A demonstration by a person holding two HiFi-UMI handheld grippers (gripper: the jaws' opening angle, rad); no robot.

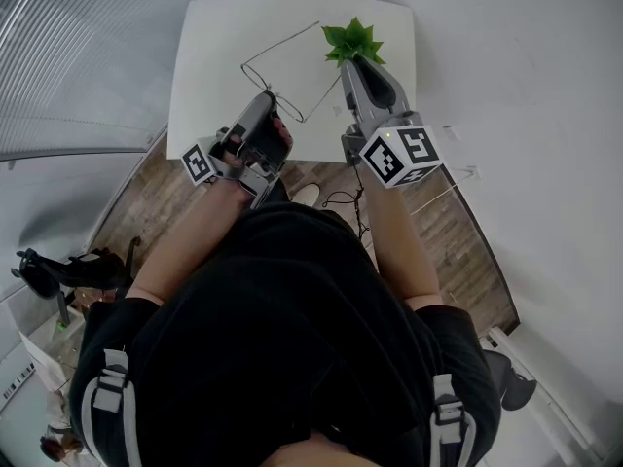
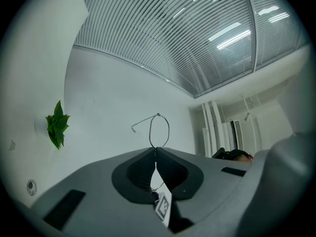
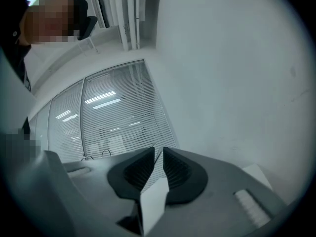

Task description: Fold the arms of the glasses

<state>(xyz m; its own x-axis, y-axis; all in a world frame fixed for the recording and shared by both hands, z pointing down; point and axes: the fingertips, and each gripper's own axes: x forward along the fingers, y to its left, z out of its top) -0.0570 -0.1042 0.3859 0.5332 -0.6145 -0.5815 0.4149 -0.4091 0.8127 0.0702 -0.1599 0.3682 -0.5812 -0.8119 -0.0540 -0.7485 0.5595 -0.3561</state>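
Black-and-white square markers [image 1: 401,156] show on each gripper's cube. The left gripper [image 2: 155,149], tilted upward, pinches the wire-frame glasses [image 2: 158,115] in the air over the white tabletop's [image 1: 214,47] near edge. The right gripper [image 3: 159,149], held level, keeps its jaws a narrow slit apart - one thin arm runs between them.

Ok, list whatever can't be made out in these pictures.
Head view: the glasses are wire-thin; their hinges are too small to see.
Head view: the base of the plant is hidden behind the right gripper.
Left gripper view: only one rim loop shows; the left gripper hides the rest.
Right gripper view: a faint line in the gap, too thin to identify.
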